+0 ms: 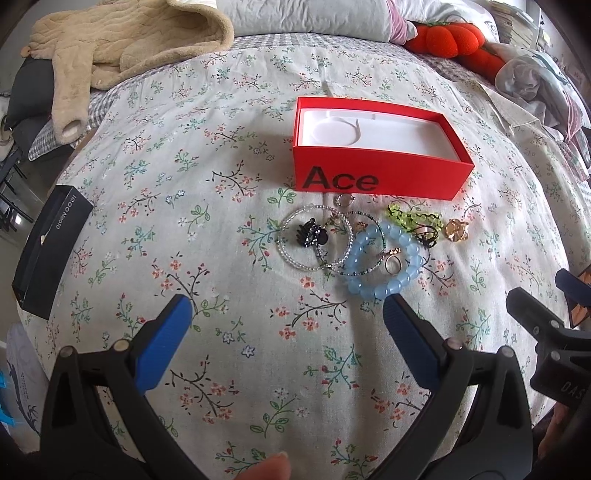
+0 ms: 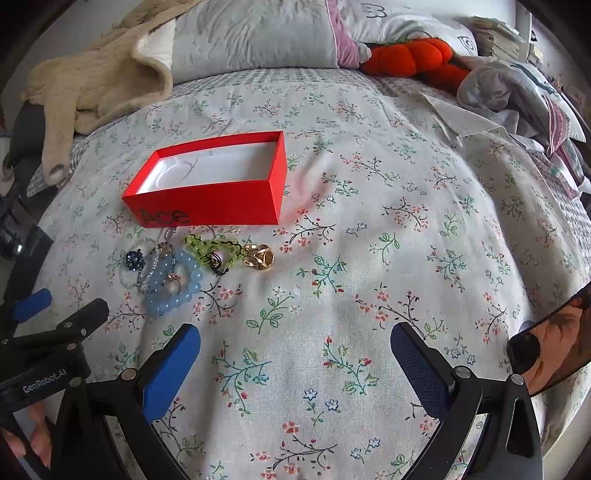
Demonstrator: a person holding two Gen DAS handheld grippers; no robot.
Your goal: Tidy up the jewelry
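An open red "Ace" box [image 1: 373,177] [image 2: 210,206] with an empty white lining lies on the floral bedspread. Just in front of it is a pile of jewelry: a blue bead bracelet [image 1: 402,273] [image 2: 184,291], a clear bead bracelet [image 1: 291,254], a black clip [image 1: 312,232], a green bead bracelet [image 1: 410,218] [image 2: 207,247], a gold ring piece [image 1: 457,229] [image 2: 258,256] and small rings. My left gripper [image 1: 288,306] is open, its right fingertip [image 1: 397,308] next to the blue bracelet. My right gripper [image 2: 295,338] is open and empty, right of the pile.
A black box [image 1: 48,251] lies at the bed's left edge. A beige fleece garment [image 1: 110,48], pillows [image 2: 251,33], an orange plush [image 2: 413,55] and crumpled clothes [image 2: 517,92] lie at the back and right. Dark sunglasses [image 2: 546,347] are at the right.
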